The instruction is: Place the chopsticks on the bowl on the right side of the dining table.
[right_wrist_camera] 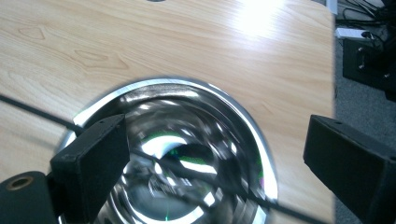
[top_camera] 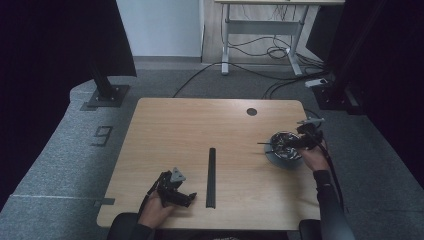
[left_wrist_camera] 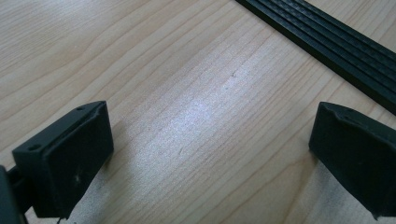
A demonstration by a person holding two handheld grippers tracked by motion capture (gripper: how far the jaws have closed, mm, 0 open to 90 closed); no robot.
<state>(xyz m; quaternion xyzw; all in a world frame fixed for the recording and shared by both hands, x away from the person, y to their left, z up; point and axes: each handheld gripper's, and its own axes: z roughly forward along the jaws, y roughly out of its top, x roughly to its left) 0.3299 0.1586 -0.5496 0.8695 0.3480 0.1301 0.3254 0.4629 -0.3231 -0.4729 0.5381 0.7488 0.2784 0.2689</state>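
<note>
Right claw (right_wrist_camera: 215, 154) hangs spread above the steel bowl (right_wrist_camera: 243, 121), gripping nothing; a thin black rod (right_wrist_camera: 187, 170) lies across it. Left claw (left_wrist_camera: 210, 158) rests spread on the desk (left_wrist_camera: 187, 70). Next, likely: descend and pinch the rod.

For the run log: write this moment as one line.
left claw: open, over bare table | right claw: open above steel bowl | black strip: untouched

You can read one mark: a dark digit "9" (top_camera: 103, 135) on the grey floor, well left of and beyond your left gripper (top_camera: 189, 199).
</note>
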